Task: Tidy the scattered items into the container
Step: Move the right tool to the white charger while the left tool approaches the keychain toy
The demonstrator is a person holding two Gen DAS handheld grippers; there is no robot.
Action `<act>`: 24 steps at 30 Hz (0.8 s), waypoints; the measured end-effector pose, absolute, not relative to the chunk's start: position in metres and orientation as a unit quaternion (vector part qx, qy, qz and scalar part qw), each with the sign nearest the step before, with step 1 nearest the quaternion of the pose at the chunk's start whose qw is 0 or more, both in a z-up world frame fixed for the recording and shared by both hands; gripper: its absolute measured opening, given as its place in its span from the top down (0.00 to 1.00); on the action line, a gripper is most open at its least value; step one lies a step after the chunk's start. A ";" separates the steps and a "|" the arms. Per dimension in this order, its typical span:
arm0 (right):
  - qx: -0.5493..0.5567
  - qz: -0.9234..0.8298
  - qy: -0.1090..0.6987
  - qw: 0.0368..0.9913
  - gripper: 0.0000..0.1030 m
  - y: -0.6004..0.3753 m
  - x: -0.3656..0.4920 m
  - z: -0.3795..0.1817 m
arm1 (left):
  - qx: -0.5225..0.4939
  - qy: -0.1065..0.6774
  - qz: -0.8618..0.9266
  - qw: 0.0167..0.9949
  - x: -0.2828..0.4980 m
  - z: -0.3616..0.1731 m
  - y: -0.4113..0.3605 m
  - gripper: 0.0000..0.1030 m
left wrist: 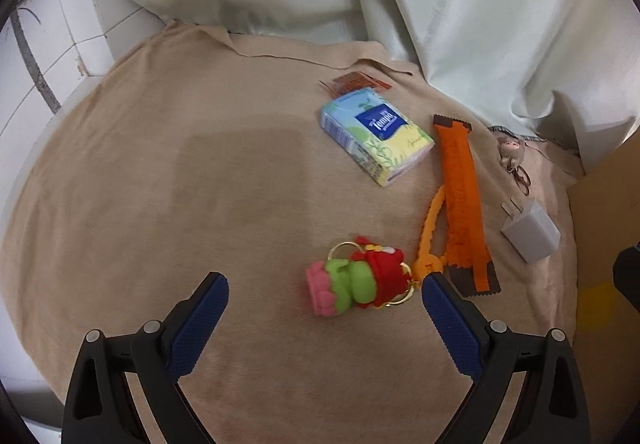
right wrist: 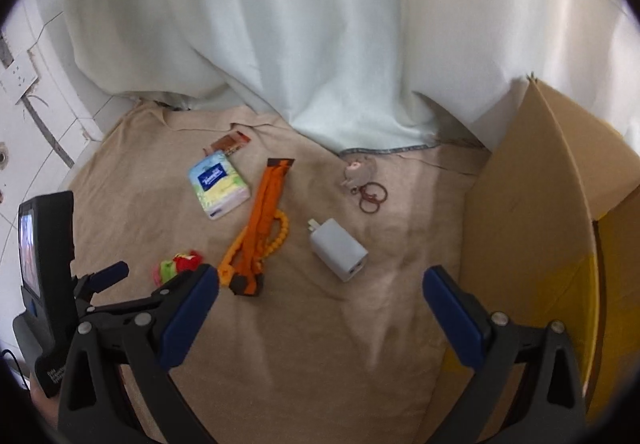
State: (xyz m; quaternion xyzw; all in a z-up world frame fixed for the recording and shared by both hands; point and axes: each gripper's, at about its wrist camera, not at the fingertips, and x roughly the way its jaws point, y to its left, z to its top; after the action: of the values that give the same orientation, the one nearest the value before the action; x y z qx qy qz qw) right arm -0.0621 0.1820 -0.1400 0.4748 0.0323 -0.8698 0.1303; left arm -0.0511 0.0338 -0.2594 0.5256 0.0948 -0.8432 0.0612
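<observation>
A green, pink and red toy keychain [left wrist: 354,276] [right wrist: 178,264] lies on the tan cloth, just beyond my open left gripper [left wrist: 324,290]. Right of it lie an orange snack wrapper [left wrist: 462,199] [right wrist: 262,219] with an orange beaded strap [left wrist: 430,228] [right wrist: 276,236], a tissue pack [left wrist: 376,137] [right wrist: 218,183], a white charger [left wrist: 530,230] [right wrist: 338,250] and a small monkey keychain [left wrist: 512,151] [right wrist: 362,175]. My right gripper [right wrist: 320,282] is open above the cloth near the charger, holding nothing. The cardboard box [right wrist: 540,203] [left wrist: 608,203] stands at the right.
A small red-brown packet [left wrist: 354,81] [right wrist: 230,143] lies behind the tissue pack. A white curtain [right wrist: 320,43] hangs along the back. A tiled wall [left wrist: 48,43] is at the left. The left gripper's body with its screen [right wrist: 44,264] shows at the right wrist view's left edge.
</observation>
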 end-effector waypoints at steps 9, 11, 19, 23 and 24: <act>0.479 -0.868 0.026 0.124 0.00 0.182 -0.075 -0.153 | 0.527 0.095 -0.839 0.095 -0.057 -0.271 0.038 0.05; 0.481 -0.868 0.023 0.124 0.00 0.181 -0.079 -0.158 | 0.530 0.099 -0.837 0.094 -0.057 -0.274 0.038 0.05; 0.484 -0.867 0.038 0.117 0.06 0.173 -0.090 -0.181 | 0.530 0.100 -0.837 0.096 -0.059 -0.281 0.039 0.05; 0.480 -0.870 0.040 0.104 0.06 0.175 -0.096 -0.187 | 0.523 0.098 -0.842 0.094 -0.059 -0.283 0.039 0.04; 0.485 -0.867 0.040 0.103 0.06 0.175 -0.098 -0.190 | 0.521 0.097 -0.843 0.093 -0.058 -0.283 0.039 0.04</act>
State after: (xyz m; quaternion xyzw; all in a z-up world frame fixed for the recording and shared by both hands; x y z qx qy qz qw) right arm -0.0985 0.1746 -0.1898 0.4852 0.0396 -0.8674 0.1030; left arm -0.0584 0.0389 -0.2830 0.5207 0.0967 -0.8431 0.0934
